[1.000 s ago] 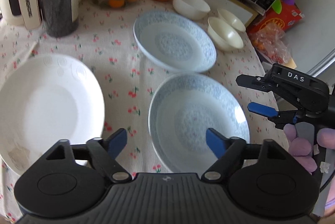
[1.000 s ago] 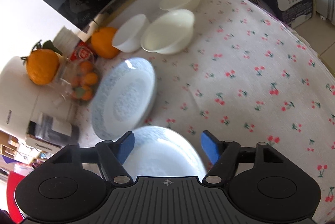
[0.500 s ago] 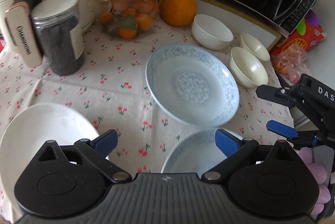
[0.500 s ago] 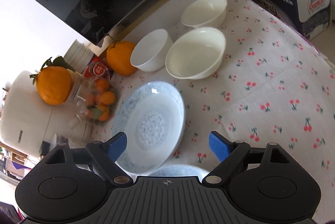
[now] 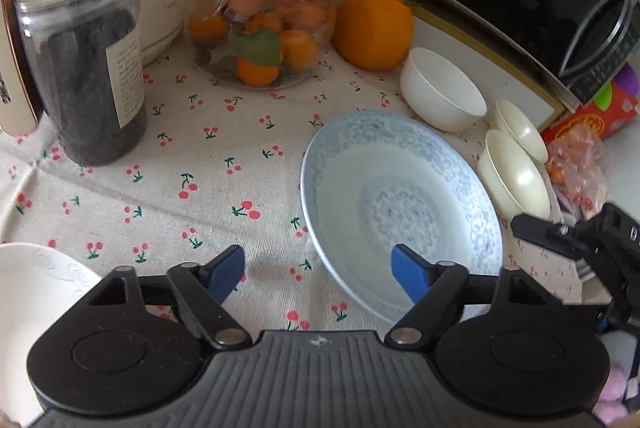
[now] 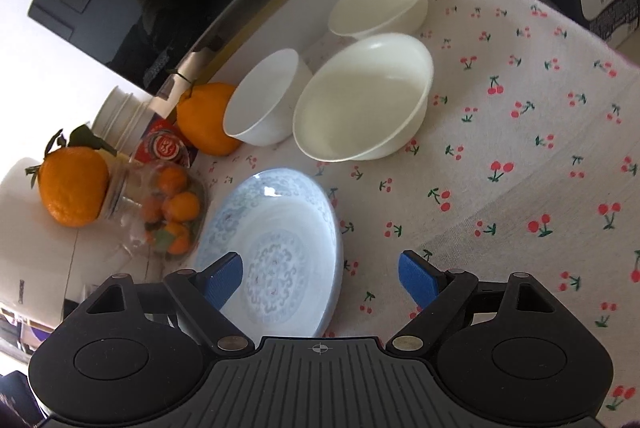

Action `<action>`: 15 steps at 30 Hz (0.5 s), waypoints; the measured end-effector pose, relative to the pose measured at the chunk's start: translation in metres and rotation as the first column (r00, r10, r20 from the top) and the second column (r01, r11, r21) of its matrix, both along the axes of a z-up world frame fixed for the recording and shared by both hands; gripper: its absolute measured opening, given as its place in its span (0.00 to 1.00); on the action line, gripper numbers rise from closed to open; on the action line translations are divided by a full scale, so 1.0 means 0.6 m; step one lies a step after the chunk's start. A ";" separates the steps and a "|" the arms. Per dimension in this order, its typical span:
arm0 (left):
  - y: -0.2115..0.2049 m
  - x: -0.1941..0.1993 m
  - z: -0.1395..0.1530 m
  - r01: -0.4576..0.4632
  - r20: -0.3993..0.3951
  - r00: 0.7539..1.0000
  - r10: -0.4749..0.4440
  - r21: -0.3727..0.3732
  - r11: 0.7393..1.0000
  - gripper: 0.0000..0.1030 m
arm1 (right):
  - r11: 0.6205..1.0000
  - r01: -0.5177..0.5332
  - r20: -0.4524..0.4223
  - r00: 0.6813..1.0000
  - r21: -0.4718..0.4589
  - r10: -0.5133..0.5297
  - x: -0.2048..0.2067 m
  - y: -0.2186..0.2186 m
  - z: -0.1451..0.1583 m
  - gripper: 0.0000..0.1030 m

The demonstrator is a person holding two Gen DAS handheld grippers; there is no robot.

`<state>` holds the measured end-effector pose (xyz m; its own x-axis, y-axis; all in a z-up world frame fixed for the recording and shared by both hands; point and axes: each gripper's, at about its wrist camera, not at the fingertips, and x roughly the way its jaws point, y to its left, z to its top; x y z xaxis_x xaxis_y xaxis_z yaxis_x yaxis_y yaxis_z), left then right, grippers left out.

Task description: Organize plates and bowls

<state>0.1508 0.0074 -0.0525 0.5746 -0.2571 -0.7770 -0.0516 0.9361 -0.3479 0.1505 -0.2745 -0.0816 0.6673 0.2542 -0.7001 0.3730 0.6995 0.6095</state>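
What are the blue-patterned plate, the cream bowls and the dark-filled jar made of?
Blue-patterned plate: looks like glazed ceramic, with a bright glare spot on its rim.
Cream bowls: smooth, soft sheen; ceramic or melamine, can't tell.
Dark-filled jar: clear plastic or glass wall, contents visible, pale lid, paper label.

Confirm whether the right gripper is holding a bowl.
No: the right gripper is open and empty above the tablecloth, beside the blue-patterned plate.

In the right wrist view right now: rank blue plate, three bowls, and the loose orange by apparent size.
1. blue patterned plate
2. large cream bowl
3. far cream bowl and white bowl: look alike, and depth differs, so unranked
4. orange, partly hidden
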 end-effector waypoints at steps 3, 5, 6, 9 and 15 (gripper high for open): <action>0.008 0.007 -0.004 -0.020 -0.016 1.000 0.019 -0.048 0.999 0.58 | 1.000 0.007 -0.002 1.000 0.008 -0.007 0.003 0.002 -0.006 0.77; 0.011 0.010 -0.004 -0.022 -0.017 1.000 0.021 -0.079 0.997 0.51 | 1.000 0.009 -0.006 1.000 0.015 -0.009 0.005 0.004 -0.009 0.69; 0.013 0.012 -0.005 -0.025 -0.021 1.000 0.023 -0.094 0.995 0.46 | 1.000 0.010 -0.008 1.000 0.019 -0.009 0.005 0.006 -0.011 0.63; 0.014 0.015 -0.009 -0.036 -0.027 0.999 0.034 -0.116 0.993 0.35 | 1.000 0.006 -0.020 1.000 0.020 -0.006 0.007 0.013 -0.015 0.50; 0.016 0.019 -0.014 -0.047 -0.033 0.999 0.043 -0.130 0.990 0.14 | 1.000 0.003 -0.039 0.999 0.014 -0.002 0.009 0.020 -0.023 0.25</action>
